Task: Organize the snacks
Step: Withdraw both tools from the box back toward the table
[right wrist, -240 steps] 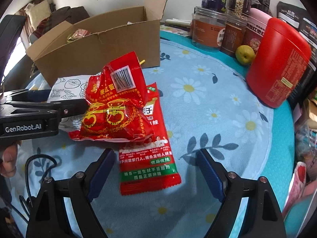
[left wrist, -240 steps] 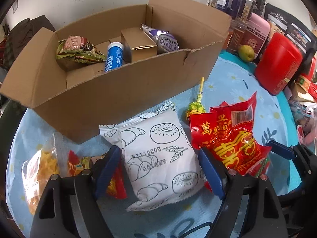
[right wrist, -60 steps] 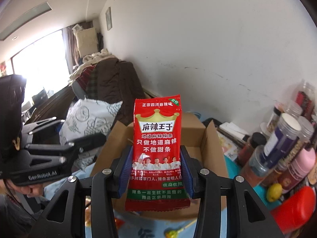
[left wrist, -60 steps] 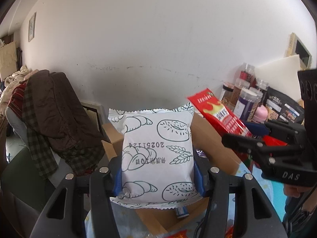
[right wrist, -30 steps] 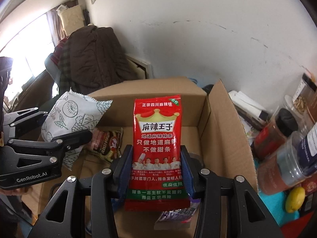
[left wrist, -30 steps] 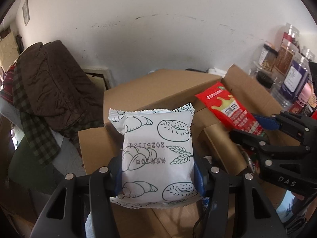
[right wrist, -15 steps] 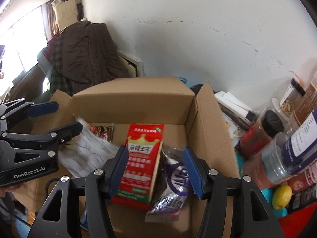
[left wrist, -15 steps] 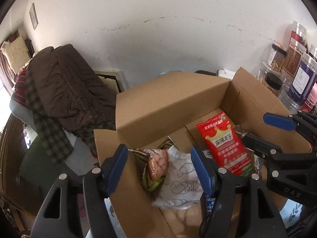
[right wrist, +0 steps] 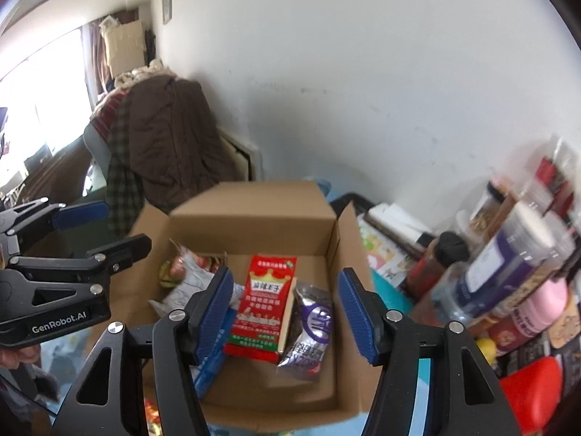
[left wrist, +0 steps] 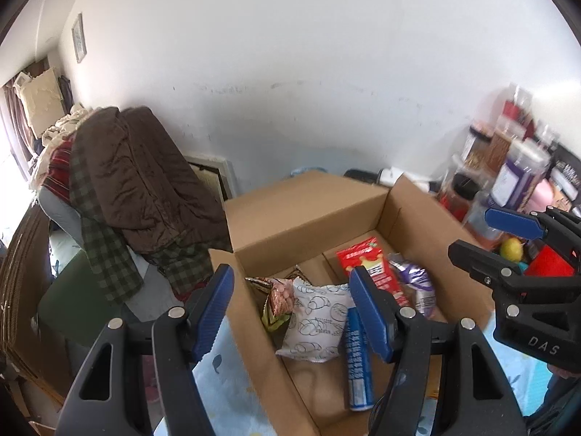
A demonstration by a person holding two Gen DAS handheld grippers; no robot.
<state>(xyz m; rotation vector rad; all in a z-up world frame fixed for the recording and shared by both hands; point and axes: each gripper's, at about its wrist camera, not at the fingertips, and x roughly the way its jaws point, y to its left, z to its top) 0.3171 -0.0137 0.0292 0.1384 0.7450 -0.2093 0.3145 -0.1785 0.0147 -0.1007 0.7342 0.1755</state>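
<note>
Releasing two snacks into the cardboard box, we see both tools standing empty above it: the left hand-held gripper has just been spreading its jaws, which are apart with nothing between them, and the right hand-held gripper likewise, its jaws having just opened. The white bread packet lies inside the box beside the green snack bag and the blue tube; the red spicy-strip packet rests next to the purple packet. We judge this drop step complete; the next move calls for going to the surface for remaining snacks. That surface is largely cut off, so what remains we cannot tell; the jars at right are blurred.
</note>
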